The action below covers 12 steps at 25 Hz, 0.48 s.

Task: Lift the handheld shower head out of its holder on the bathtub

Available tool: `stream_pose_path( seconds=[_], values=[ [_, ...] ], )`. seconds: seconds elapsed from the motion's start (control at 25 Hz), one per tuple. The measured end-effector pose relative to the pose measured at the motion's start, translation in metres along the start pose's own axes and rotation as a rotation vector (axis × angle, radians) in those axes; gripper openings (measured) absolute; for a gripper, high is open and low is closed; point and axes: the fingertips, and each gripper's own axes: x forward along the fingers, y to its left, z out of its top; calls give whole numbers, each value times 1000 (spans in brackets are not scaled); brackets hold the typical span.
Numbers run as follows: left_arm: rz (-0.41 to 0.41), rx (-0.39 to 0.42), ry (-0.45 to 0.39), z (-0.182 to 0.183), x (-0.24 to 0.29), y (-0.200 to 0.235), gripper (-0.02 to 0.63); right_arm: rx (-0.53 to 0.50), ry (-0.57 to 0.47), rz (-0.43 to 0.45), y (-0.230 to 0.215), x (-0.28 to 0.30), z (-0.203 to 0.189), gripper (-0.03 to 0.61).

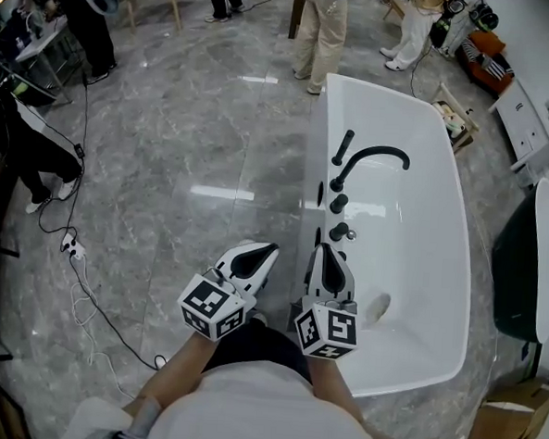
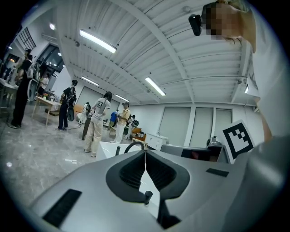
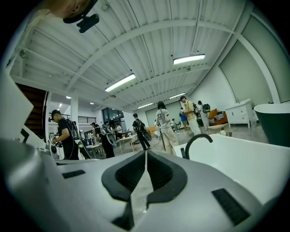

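Note:
A white bathtub (image 1: 438, 270) lies ahead on the grey floor. On its left rim stand a black curved spout (image 1: 376, 158), two black knobs (image 1: 339, 202) and the black handheld shower head (image 1: 344, 146), upright in its holder at the far end of the row. My left gripper (image 1: 269, 251) is shut and empty over the floor just left of the tub. My right gripper (image 1: 326, 251) is shut and empty over the rim, just short of the nearest knob (image 1: 340, 232). The spout (image 3: 197, 138) and the shower head (image 3: 182, 152) rise beyond the right gripper (image 3: 146, 155). The left gripper (image 2: 145, 152) also points at the tub (image 2: 106, 147).
Several people stand at the far end of the room (image 1: 321, 31). A black cable (image 1: 85, 286) runs over the floor at the left. A dark basin (image 1: 517, 275) and a white cabinet (image 1: 526, 127) stand right of the tub, and a cardboard box (image 1: 507, 432) sits at the lower right.

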Motion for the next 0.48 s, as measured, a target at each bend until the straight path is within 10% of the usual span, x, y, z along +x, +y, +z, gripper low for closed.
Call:
stream_pose_path(
  seconds=[0.48],
  values=[
    [-28, -8, 2, 4, 20, 21, 11, -11, -6, 2, 2, 31, 0, 20]
  ],
)
